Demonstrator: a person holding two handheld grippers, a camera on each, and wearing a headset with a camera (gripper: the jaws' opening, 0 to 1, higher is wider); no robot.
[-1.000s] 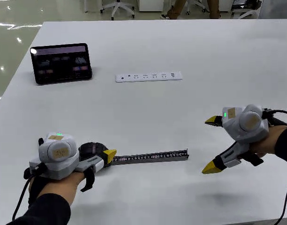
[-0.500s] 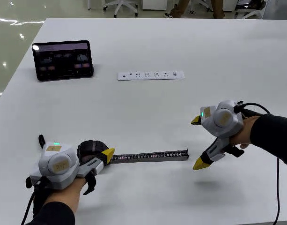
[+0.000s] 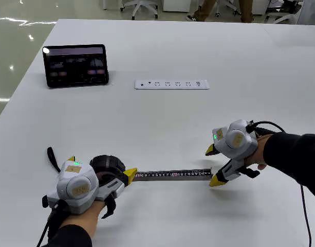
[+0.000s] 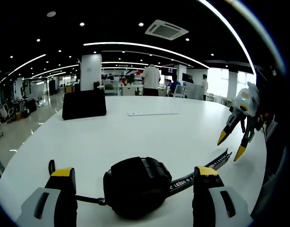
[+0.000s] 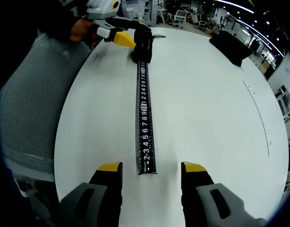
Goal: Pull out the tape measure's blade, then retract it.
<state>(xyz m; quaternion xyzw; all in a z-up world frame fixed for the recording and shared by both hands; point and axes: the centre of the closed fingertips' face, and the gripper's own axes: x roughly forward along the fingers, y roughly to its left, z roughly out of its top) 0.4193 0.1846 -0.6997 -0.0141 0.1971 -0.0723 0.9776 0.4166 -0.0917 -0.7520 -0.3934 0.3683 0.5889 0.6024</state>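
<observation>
Tape measure [image 4: 137,187]: its black case is sitting at the lower left of the head view on the white table [image 3: 162,123], between the two yellow-tipped jaws of my left gripper [image 3: 102,167]. Those jaws are standing apart on either side of the case, and in the left gripper view I am seeing a gap on each side, so I am judging that they are not pressing on it.

The blade [image 3: 172,175] is lying flat, drawn out from the case toward the right of the head view. My right gripper [image 3: 212,167] is hovering at the blade's free end, jaws apart, one on each side of the tip (the right gripper view is showing the low numbers running away from me toward the case).

A second ago my right gripper was hanging well off to the right of the tip. Half a second ago it was nearer, and now it is bracketing the end. The drawn-out blade is looking the same length as before, and the case is not appearing to have shifted.

I am taking the pull-out to be done or partly done. Closing on the tip looks like the next step, whether to draw more blade or guide it back.

A tablet [image 3: 75,65] and a power strip [image 3: 171,84] are resting across the upper part of the frame, untouched.
</observation>
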